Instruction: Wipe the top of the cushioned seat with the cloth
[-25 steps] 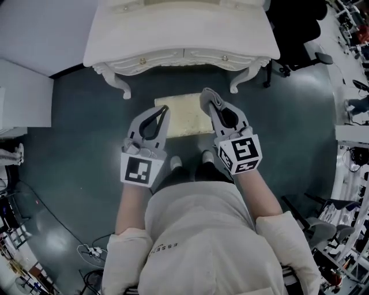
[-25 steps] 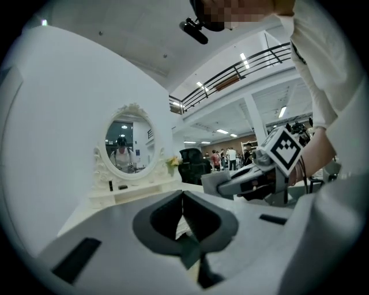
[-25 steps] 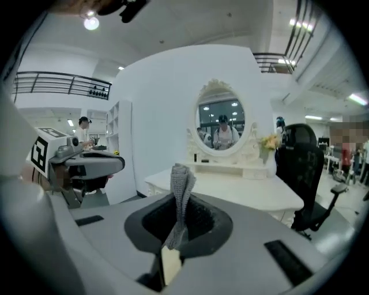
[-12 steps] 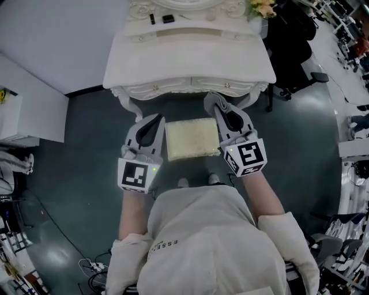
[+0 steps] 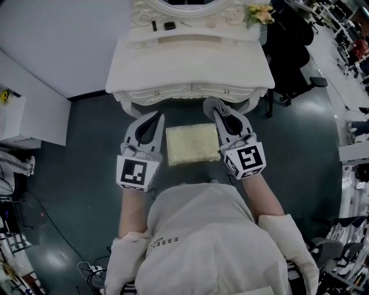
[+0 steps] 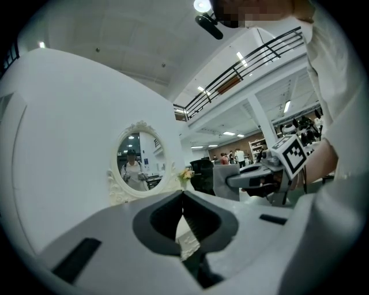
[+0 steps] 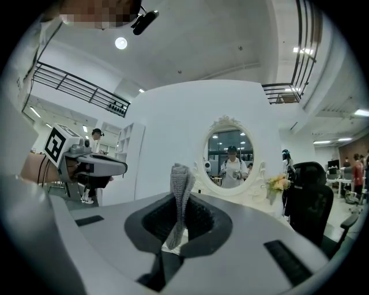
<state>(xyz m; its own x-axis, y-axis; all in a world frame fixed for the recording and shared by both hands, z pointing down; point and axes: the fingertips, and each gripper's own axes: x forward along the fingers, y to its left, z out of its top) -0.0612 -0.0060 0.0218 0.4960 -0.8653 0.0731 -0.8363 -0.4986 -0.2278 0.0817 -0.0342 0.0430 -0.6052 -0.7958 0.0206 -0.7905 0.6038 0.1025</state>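
Pinches a thin strip of grey knitted cloth [image 7: 180, 184] tight in the right gripper [image 5: 216, 110], jaws closed hard on it, with the end of the cloth poking out past the tips. Holds the left gripper [image 5: 154, 120] with its jaws pressed together and nothing between them.

Stands over a small square cushioned seat [image 5: 192, 144] with a pale yellow top, down on the dark grey floor [image 5: 86, 144]. Has one gripper at each side of the seat: left gripper by the left edge, right gripper by the right edge. Points both at a white carved dressing table [image 5: 190, 63] just past the seat.

Carries the cloth near the far right corner of the seat, close under the front edge of the table. Probably up in the air and not touching the seat top, but hard to be sure from above.

Faces an oval mirror [image 7: 229, 157] in a white curly frame on the table, with a little bunch of pale flowers [image 5: 259, 11] beside it. Black office chair [image 5: 294, 52] to the right of the table.
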